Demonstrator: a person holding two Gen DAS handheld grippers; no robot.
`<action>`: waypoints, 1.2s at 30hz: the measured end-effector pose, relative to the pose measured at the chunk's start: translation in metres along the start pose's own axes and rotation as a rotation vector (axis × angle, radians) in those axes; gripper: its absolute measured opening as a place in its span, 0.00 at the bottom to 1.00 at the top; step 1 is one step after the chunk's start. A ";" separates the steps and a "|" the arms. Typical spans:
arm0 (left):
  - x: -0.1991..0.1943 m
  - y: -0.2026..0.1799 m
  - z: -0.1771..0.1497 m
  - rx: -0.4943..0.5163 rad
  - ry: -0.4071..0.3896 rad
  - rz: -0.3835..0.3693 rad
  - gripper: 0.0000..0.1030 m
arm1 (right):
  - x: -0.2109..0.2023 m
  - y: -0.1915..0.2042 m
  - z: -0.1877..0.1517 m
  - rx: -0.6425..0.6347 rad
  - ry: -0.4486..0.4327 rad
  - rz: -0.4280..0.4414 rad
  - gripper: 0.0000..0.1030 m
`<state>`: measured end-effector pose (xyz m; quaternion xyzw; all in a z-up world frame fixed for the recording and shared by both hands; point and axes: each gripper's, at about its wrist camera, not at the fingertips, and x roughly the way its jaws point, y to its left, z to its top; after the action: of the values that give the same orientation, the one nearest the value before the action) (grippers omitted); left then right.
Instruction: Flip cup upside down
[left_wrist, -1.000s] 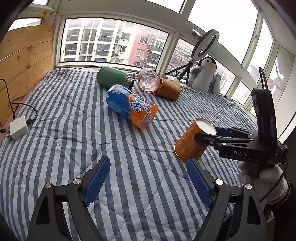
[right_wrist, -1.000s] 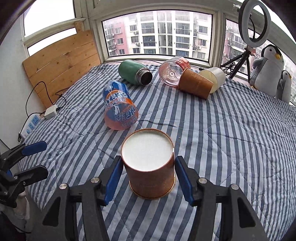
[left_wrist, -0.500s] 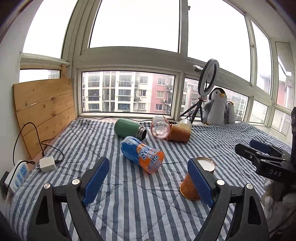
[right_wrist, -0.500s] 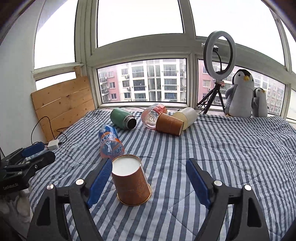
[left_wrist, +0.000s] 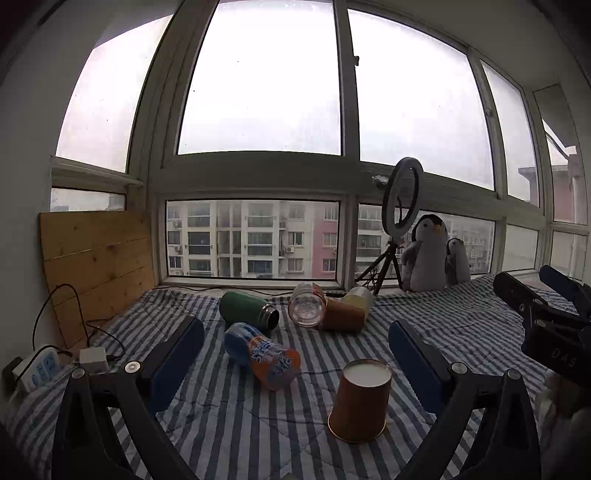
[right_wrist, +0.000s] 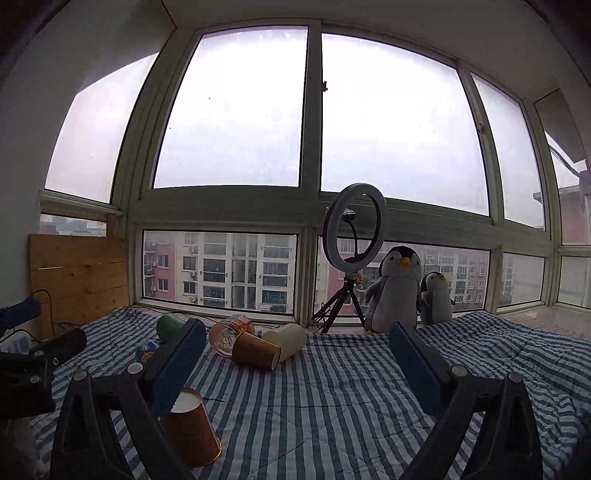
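An orange paper cup stands upside down on the striped bedspread, white base up. It also shows in the right wrist view, partly behind the left finger. My left gripper is open and empty, raised back from the cup. My right gripper is open and empty, drawn back and to the right of the cup. The right gripper shows at the right edge of the left wrist view.
On the bed lie a blue-orange bottle, a green flask, a clear cup, another orange cup and a cream cup. Ring light, penguin toys at the window. Power strip at left.
The right gripper let go of the cup, now standing upside down. Both grippers have pulled back and tilted up.
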<state>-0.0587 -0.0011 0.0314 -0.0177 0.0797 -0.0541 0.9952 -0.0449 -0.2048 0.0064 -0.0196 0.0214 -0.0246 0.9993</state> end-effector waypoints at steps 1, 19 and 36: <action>0.001 0.000 -0.001 -0.007 -0.005 0.007 0.99 | 0.000 -0.003 -0.003 0.011 0.008 0.005 0.95; 0.025 0.011 -0.023 0.013 -0.034 0.079 0.99 | 0.017 -0.001 -0.019 0.028 0.021 0.012 0.99; 0.040 -0.001 -0.041 0.041 -0.016 0.096 0.99 | 0.030 -0.005 -0.034 0.048 0.053 0.018 0.99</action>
<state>-0.0258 -0.0081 -0.0148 0.0059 0.0714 -0.0078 0.9974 -0.0164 -0.2126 -0.0282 0.0050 0.0477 -0.0168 0.9987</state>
